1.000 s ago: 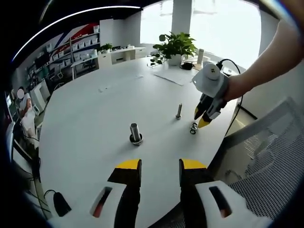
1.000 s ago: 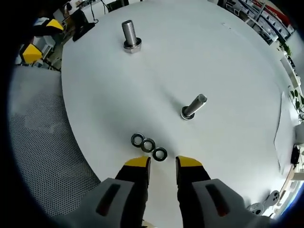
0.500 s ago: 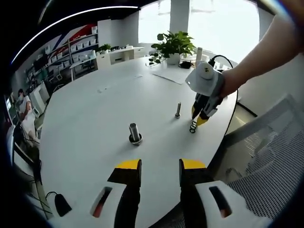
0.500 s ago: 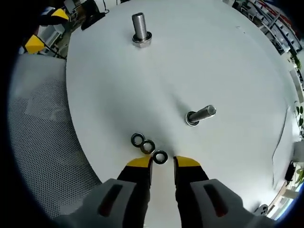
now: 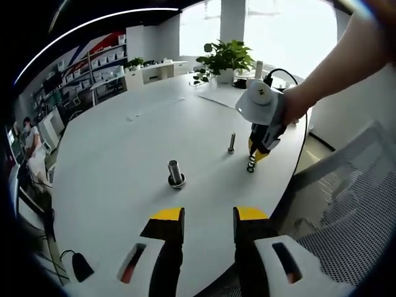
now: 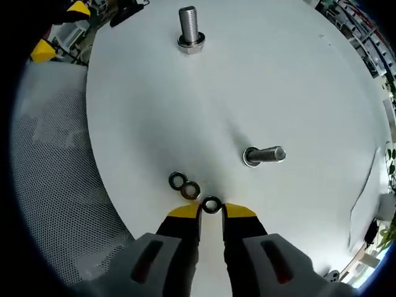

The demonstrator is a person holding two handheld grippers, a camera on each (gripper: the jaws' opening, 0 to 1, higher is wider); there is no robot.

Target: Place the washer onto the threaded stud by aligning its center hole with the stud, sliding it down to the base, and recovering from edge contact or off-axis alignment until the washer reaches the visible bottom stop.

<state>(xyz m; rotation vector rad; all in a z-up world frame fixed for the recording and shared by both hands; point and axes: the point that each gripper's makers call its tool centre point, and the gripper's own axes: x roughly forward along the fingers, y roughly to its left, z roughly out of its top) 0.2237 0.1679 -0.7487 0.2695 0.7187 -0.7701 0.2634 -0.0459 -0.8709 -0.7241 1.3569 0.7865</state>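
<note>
The right gripper (image 6: 211, 210), yellow-tipped jaws nearly closed, is down at the near edge of a round white table (image 6: 297, 80) with a dark washer (image 6: 211, 205) sitting in the narrow gap between its fingertips; whether the tips actually pinch the ring cannot be told. Just beside that washer, on the table's edge side, lie two more washers (image 6: 184, 184), touching each other in a short row. A little beyond the washers stands a slim threaded stud (image 6: 265, 154) on its flanged base, bare of any washer. Well beyond that stud, towards the far side of the table, stands a thicker bolt (image 6: 190, 28), also upright. A grey mesh chair (image 6: 55, 179) lies off the table's edge beside the washers.

In the left gripper view, the left gripper (image 5: 208, 216) hangs above the table's near rim, jaws spread and holding nothing. Past it stands the thick bolt (image 5: 176, 172); farther off, the slim stud (image 5: 231, 143), with the right gripper (image 5: 255, 156) lowered onto the washers (image 5: 251, 166) just beside it, held by a person's hand (image 5: 293, 105). A potted plant (image 5: 226, 60) stands at the table's far end.
</note>
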